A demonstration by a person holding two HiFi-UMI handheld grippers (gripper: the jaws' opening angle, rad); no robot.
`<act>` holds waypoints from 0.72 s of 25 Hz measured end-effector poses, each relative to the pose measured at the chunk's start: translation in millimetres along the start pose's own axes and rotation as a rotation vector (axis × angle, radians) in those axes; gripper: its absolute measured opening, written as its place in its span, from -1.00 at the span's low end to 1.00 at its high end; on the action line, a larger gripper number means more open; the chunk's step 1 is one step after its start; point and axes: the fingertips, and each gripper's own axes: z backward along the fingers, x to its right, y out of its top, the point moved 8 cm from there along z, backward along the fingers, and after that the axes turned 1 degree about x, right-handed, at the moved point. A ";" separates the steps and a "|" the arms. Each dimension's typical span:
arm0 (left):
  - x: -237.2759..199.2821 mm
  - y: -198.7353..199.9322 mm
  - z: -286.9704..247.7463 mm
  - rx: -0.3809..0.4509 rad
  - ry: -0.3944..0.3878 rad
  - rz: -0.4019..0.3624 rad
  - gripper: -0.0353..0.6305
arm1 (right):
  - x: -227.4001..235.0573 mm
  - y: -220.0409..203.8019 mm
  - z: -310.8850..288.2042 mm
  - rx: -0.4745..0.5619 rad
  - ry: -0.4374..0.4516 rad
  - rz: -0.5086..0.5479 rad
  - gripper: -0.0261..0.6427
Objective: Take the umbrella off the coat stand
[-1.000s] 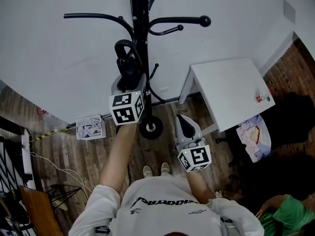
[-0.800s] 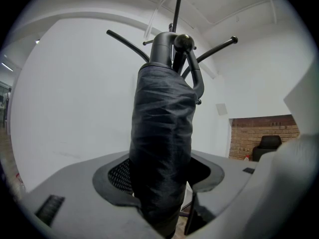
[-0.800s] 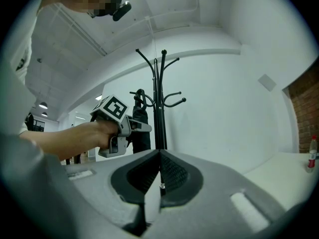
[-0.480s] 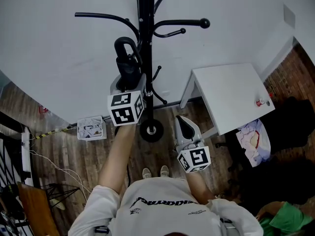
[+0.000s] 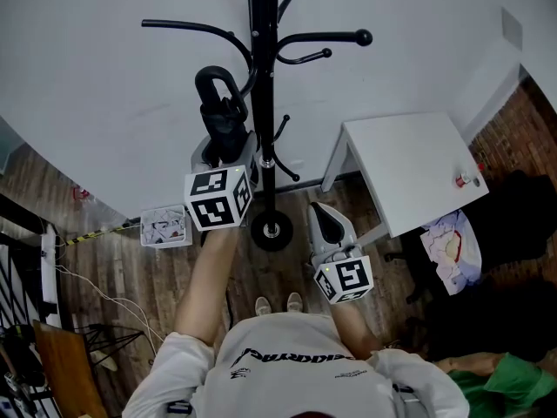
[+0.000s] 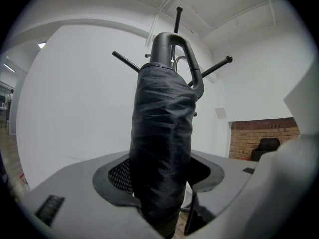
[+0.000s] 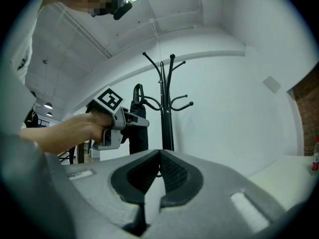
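Now the folded umbrella (image 5: 223,116), clamped by the left gripper (image 5: 224,149) (right gripper (image 5: 326,221) closed, empty), should probably be drawn clear of the coat stand (image 5: 264,77).

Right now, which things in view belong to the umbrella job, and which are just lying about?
Job:
- umbrella, clamped in the left gripper
- coat stand

Lying about:
- right gripper, shut and empty
- white table
- small bottle on that table
- small box
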 end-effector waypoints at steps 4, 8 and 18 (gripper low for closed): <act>-1.2 1.1 12.3 0.008 0.001 0.013 -0.10 | -6.0 5.3 -3.6 0.012 0.020 -0.012 -0.93; -2.2 -3.6 25.5 0.013 0.004 0.015 -0.10 | -9.8 5.7 -4.2 0.007 0.024 -0.014 -0.93; 0.3 -20.0 55.0 0.027 0.012 0.004 -0.10 | -18.5 9.4 -3.7 0.013 0.025 -0.009 -0.93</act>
